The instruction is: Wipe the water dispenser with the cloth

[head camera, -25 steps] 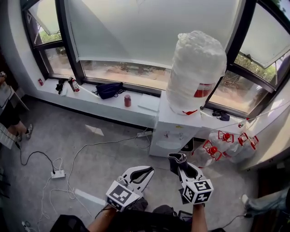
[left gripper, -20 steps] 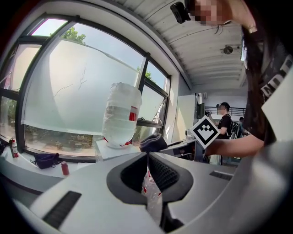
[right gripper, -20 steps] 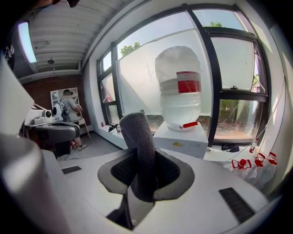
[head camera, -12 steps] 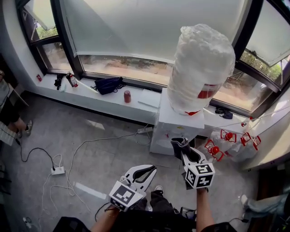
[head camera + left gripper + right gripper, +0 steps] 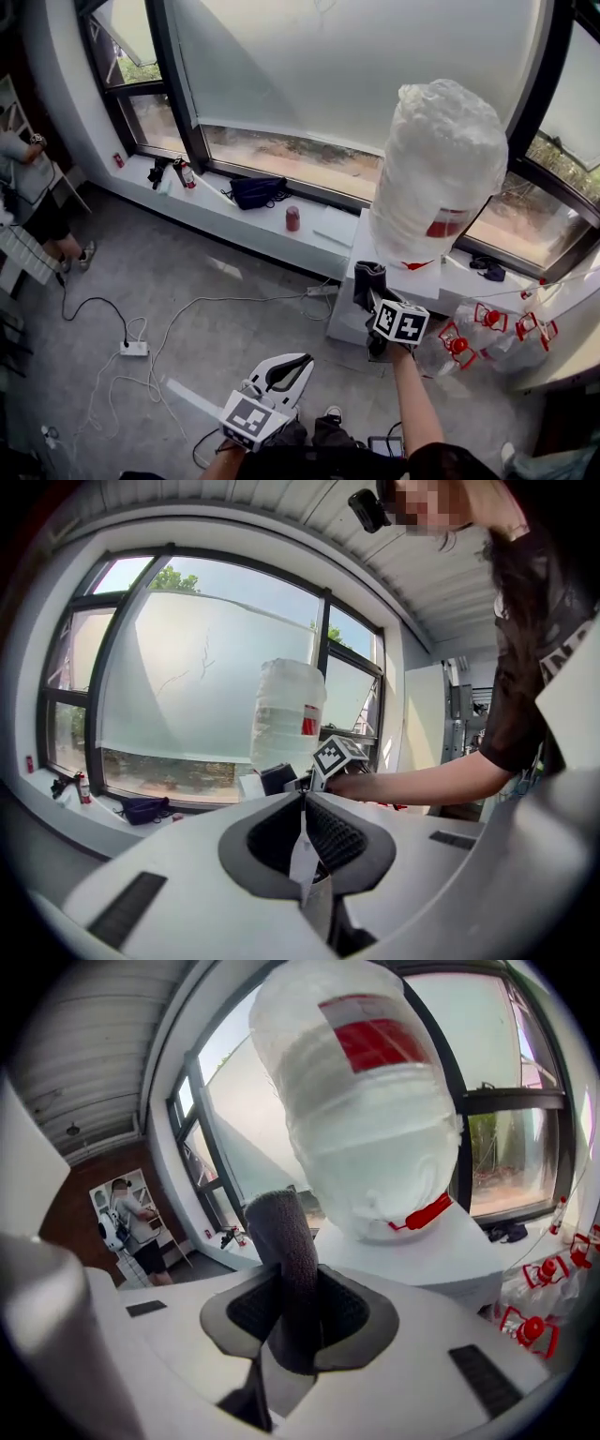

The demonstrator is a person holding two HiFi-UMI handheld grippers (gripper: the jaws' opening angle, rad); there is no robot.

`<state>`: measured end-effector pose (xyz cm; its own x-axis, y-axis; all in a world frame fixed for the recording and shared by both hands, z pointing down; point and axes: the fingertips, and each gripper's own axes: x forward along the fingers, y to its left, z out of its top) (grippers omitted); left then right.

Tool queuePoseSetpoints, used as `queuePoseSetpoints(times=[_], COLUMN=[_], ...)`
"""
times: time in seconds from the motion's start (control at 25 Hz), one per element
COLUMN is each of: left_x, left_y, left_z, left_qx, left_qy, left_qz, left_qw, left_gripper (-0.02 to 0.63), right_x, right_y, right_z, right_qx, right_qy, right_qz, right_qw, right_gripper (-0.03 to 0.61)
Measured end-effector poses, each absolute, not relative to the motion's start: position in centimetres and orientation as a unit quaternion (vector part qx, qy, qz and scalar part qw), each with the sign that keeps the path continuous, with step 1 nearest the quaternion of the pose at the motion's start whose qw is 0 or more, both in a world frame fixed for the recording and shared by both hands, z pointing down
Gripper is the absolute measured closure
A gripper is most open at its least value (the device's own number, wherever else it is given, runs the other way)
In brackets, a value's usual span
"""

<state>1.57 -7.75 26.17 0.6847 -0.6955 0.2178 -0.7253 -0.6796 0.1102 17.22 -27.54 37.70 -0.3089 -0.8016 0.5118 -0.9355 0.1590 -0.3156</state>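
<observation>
The white water dispenser (image 5: pixel 389 272) stands against the window wall with a big wrapped bottle (image 5: pixel 438 169) upside down on top. My right gripper (image 5: pixel 372 286) is shut on a dark grey cloth (image 5: pixel 366 278), held at the dispenser's front left top edge. In the right gripper view the cloth (image 5: pixel 284 1241) sticks up between the jaws, just short of the dispenser top (image 5: pixel 441 1251) and the bottle (image 5: pixel 366 1101). My left gripper (image 5: pixel 289 367) hangs low near my legs, shut with nothing in it. The left gripper view shows the bottle (image 5: pixel 286 714) and the right gripper's marker cube (image 5: pixel 336 756) ahead.
A low window ledge (image 5: pixel 253 225) carries a dark bag (image 5: pixel 256 191), a red can (image 5: pixel 292 218) and small bottles. Empty water jugs with red caps (image 5: pixel 469 333) lie right of the dispenser. Cables and a power strip (image 5: pixel 134 348) cross the floor. A person (image 5: pixel 33 202) stands far left.
My right gripper with the cloth has risen and moved forward from floor level to the dispenser's top front edge. The head view has shifted closer and to the left. The left gripper stays low.
</observation>
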Motion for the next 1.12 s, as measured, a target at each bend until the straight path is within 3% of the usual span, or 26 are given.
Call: queuePoseSetpoints(times=[0.44,0.84,1.12], left_x=[-3.4,1.7,5.8], left_y=[-7.7,-8.2,-8.9], left_z=[27.1,28.3,28.1], left_qx=[0.859,0.89,0.911], left_qy=[-0.482,-0.42,-0.375], left_qz=[0.127,0.128,0.115], left_qw=[0.122,0.122,0.123], left_gripper=[0.592,0.592,0.592], right_x=[20.4,31.4,39.8], right_y=[-31.2,-28.4,-25.6], right_z=[44.2,44.3,44.9], right_qx=[0.614,0.653,0.692], right_qy=[-0.656,-0.604,-0.572], right_qz=[0.433,0.457,0.439], right_qw=[0.074,0.012,0.039], right_gripper=[0.474,0.472,0.474])
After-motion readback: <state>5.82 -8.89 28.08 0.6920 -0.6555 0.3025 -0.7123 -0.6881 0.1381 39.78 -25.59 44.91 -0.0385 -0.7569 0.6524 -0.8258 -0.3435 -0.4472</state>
